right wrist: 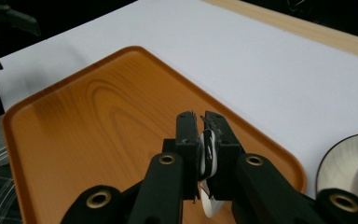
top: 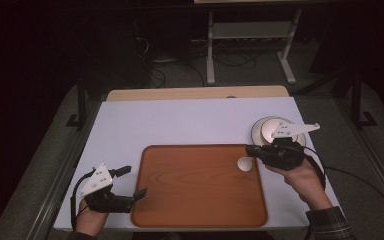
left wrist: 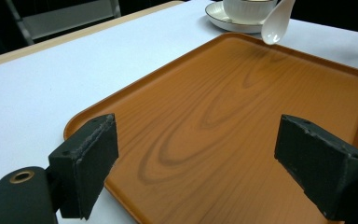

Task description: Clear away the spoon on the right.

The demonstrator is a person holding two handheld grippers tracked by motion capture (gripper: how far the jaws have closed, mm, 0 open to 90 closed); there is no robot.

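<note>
My right gripper is clamped on the white spoon, its bowl hanging over the tray at right of centre, so I'd lower it flat before letting go, while my left gripper waits with jaws apart, lower left.

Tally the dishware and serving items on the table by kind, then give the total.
Wooden tray: 1
White spoon, held over the tray's right edge by the right hand-held gripper: 1
White saucer: 1
White cup standing on the saucer: 1
Total: 4
</note>
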